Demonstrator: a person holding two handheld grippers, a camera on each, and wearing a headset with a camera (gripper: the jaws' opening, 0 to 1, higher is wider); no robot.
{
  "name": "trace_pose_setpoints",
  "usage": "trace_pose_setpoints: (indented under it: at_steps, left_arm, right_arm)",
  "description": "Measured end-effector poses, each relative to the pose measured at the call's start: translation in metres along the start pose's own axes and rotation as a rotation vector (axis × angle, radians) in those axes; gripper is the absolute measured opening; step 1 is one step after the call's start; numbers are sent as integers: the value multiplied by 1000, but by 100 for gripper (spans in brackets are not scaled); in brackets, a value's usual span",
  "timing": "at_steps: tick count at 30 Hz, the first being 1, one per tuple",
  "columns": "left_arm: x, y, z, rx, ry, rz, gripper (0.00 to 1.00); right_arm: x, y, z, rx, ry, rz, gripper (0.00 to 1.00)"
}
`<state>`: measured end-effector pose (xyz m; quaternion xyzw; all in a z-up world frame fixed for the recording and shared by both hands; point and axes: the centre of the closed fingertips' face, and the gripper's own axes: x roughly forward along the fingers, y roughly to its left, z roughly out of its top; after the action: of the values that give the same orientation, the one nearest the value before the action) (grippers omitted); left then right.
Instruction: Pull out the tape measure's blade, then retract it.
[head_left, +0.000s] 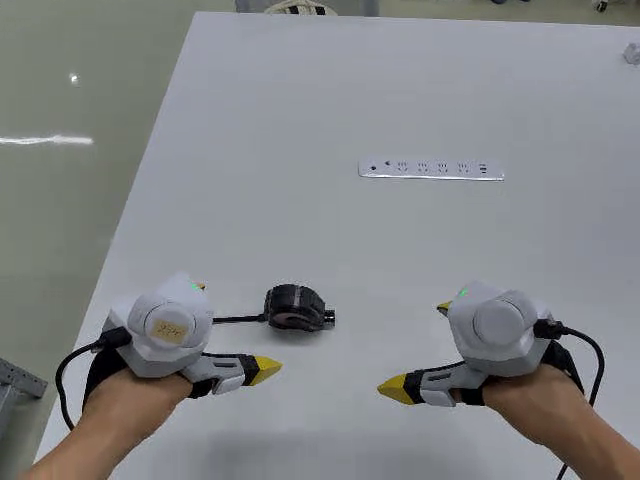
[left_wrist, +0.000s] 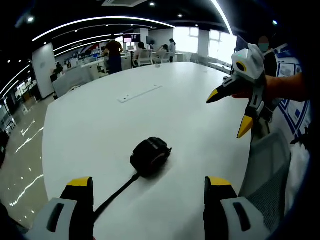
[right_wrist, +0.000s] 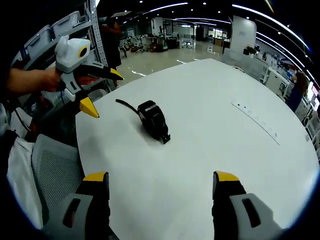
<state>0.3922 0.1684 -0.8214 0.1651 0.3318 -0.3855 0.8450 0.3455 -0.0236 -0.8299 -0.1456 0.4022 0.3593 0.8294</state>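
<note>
A black tape measure lies on the white table, near its front edge, with the blade drawn in and a black wrist strap trailing to the left. My left gripper hovers just left of it, open, with nothing between its jaws. My right gripper is open too and sits further off on the right. In the left gripper view the tape measure lies just ahead of my open left gripper, with the right gripper beyond. The right gripper view has the tape measure ahead of my right gripper, the left gripper behind it.
A white power strip lies flat further back on the table. The table's left edge runs close to my left hand, with shiny floor beyond. A grey mesh chair stands at the near edge. People stand far off in the office.
</note>
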Motion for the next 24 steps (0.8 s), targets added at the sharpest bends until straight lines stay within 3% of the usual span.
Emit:
trace_pose_setpoints:
  at_steps: [24]
  left_arm:
    - [24,4,3,165,18,-78,84]
  right_arm:
    - [30,-1,11,-122,22,53,82]
